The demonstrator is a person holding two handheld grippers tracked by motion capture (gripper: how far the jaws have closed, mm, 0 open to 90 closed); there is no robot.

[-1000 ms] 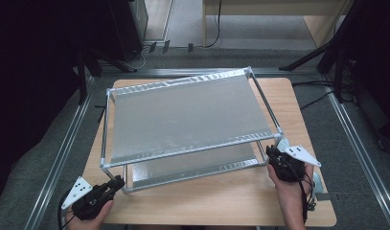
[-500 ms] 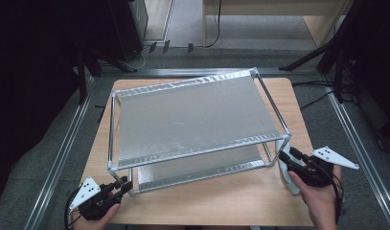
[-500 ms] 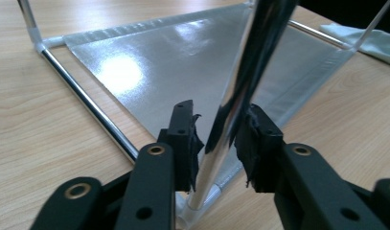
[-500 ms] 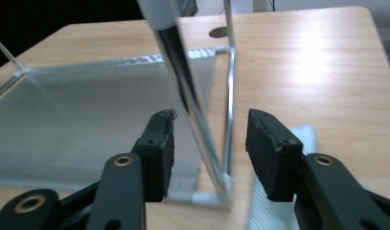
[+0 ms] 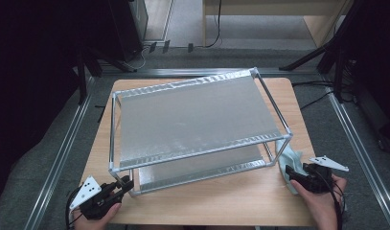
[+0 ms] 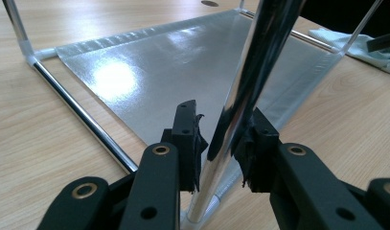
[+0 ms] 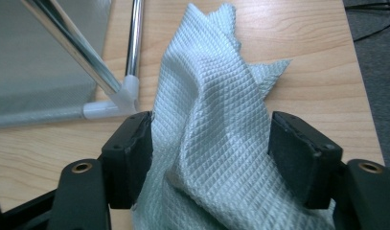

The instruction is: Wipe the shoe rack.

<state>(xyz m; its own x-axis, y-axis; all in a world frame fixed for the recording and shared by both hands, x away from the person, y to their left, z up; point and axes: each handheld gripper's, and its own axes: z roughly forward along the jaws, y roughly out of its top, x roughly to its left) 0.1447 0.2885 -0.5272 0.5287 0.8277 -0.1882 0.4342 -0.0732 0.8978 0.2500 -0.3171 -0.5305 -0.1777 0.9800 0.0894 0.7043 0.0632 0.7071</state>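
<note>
A two-tier metal rack (image 5: 197,115) with silver fabric shelves stands on the wooden table (image 5: 221,206). My left gripper (image 5: 126,186) is at its front-left corner. In the left gripper view the chrome post (image 6: 252,72) runs between the pads of the left gripper (image 6: 221,143), which lie against it; these jaws have just been closing a little. A pale green waffle-weave cloth (image 5: 286,155) lies by the rack's front-right corner. My right gripper (image 5: 291,172) points at it. In the right gripper view the cloth (image 7: 207,96) lies loosely between the wide jaws of the right gripper (image 7: 209,143), which have just been opening.
The rack's lower shelf (image 6: 159,62) sits just above the tabletop. A white corner joint (image 7: 123,98) of the rack is close to the cloth. Bare table runs along the near edge between my hands. Aluminium rails (image 5: 58,158) and cables lie on the floor around the table.
My right hand has pulled back from the rack's front-right corner toward the near right edge, and its jaws have spread; the cloth now lies on the table. The rack shifted slightly right.
</note>
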